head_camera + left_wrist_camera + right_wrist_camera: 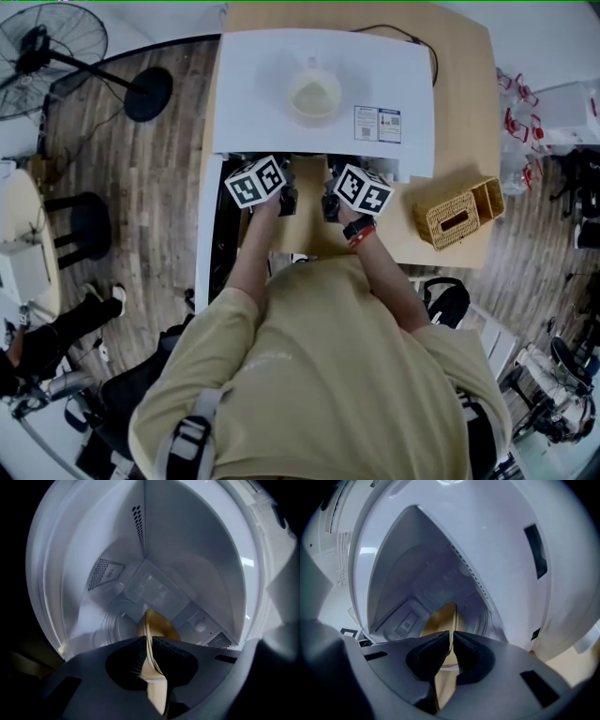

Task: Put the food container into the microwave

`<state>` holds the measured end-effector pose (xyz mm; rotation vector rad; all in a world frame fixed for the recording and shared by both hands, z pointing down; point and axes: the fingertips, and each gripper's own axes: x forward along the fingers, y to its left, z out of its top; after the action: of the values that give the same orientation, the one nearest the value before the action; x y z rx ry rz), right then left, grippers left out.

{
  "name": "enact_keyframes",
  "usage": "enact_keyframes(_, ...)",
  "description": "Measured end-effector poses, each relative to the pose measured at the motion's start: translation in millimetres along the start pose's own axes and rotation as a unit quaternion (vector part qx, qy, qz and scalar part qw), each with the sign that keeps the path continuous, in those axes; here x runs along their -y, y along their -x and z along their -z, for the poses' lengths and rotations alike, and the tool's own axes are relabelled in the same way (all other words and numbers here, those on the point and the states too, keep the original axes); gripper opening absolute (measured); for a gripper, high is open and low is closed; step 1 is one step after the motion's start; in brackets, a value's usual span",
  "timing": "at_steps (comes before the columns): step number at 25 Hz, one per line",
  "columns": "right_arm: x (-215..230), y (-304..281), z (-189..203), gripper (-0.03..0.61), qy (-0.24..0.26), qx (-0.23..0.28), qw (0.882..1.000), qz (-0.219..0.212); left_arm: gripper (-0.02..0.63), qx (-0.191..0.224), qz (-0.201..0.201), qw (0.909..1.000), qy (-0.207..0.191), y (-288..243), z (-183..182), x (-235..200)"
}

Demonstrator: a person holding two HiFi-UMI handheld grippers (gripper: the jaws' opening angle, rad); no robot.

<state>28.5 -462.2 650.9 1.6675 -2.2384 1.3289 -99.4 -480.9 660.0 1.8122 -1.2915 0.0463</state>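
A tan food container (160,626) is held by its rim from both sides, inside the white microwave's cavity (187,559). My left gripper (147,641) is shut on the rim's thin edge. My right gripper (451,637) is shut on the opposite edge of the container (443,616). In the head view both grippers, left (286,199) and right (330,202), sit at the microwave's (253,94) front opening; the container itself is hidden there.
The microwave door (204,246) stands open at the left. The cavity walls lie close around both grippers, with a glass turntable (112,625) below. A pale bowl (314,94) rests on the microwave's top. A wicker basket (459,214) is on the table to the right.
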Motion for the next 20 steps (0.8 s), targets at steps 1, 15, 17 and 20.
enact_keyframes(1,-1.1,0.1,0.6,0.038,0.004,-0.001,1.000,-0.001,0.041,0.000,0.000,1.0000,0.000,0.7,-0.4,0.9)
enact_keyframes(15,-9.2,36.1,5.3,0.038,0.028,0.024,0.999,-0.006,0.041,0.014,-0.002,0.9991,-0.041,34.2,10.1,15.4)
enact_keyframes(17,-12.4,44.7,6.8,0.038,0.032,0.028,0.999,-0.007,0.041,0.016,0.000,0.9988,-0.046,42.6,13.0,19.5)
enact_keyframes(20,-17.0,57.7,7.7,0.038,0.044,0.036,0.998,-0.006,0.041,0.022,0.001,0.9978,-0.063,56.6,15.6,26.3)
